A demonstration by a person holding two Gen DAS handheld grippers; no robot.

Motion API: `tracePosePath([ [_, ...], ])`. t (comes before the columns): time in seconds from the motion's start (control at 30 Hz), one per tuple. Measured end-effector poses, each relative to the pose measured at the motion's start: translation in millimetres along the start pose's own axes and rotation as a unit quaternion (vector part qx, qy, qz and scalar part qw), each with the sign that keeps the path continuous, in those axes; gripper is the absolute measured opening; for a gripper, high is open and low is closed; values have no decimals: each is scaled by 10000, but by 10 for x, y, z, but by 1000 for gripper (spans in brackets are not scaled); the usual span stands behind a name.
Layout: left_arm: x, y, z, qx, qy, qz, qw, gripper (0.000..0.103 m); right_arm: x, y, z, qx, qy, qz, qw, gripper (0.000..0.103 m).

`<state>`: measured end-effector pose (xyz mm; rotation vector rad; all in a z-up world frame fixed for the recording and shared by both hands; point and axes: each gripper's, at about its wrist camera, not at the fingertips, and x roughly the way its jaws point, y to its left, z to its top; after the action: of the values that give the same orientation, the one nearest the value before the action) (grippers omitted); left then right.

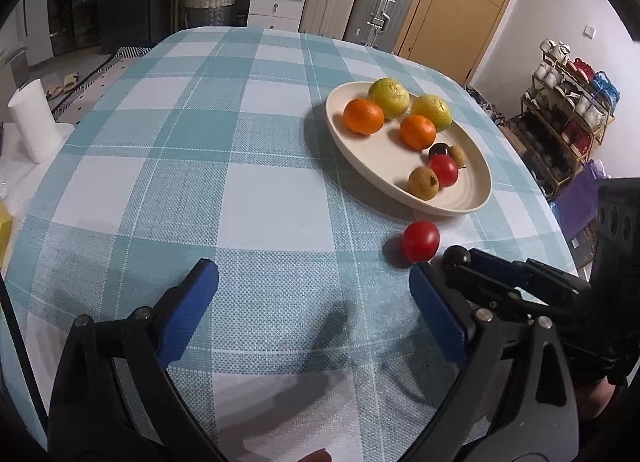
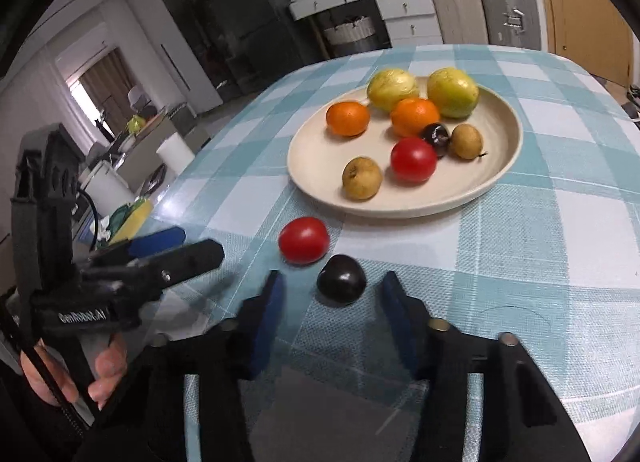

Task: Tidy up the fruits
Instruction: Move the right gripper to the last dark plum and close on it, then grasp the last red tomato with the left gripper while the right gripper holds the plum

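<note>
Dark purple round plum (image 2: 341,280): lies on the blue and white checked cloth of the bench (image 2: 560,262), just in front of the cream round plate (image 2: 400,207) and close beside the small red round tomato (image 2: 304,240). Sits right between the blue pads of the right tongs (image 2: 333,279). One pad on each side, with a little gap to the skin both ways, so open around the plum and not squeezing it. Left tongs (image 1: 314,282) spread wide, holding nothing, with the red tomato just past one tip.

Looks small and light. Smooth, shiny skin, so likely slippery. Round all over, so likely to roll away if pushed from one side only. Probably soft inside and easy to bruise.

Best to take hold across the fat middle, low near the cloth, with both pads at once. Squeeze gently, only enough to lift. No hard pinch, or risk a pop out forward toward the tomato.
</note>
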<state>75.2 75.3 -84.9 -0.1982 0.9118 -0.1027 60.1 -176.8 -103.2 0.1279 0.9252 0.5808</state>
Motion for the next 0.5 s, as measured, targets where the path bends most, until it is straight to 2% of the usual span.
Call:
tracePosePath([
  [0.13,-12,18,2,-8,8,-7,10000,97,21,-57,15,170,8,24,9999,26],
  [0.27,-2,14,-3,-4,15,-17,10000,98,12,-102,13,371,-18,248,9990,26],
  [0.5,14,-13,-33,28,7,-25,10000,98,-22,-70,11,334,-100,261,9991,26],
])
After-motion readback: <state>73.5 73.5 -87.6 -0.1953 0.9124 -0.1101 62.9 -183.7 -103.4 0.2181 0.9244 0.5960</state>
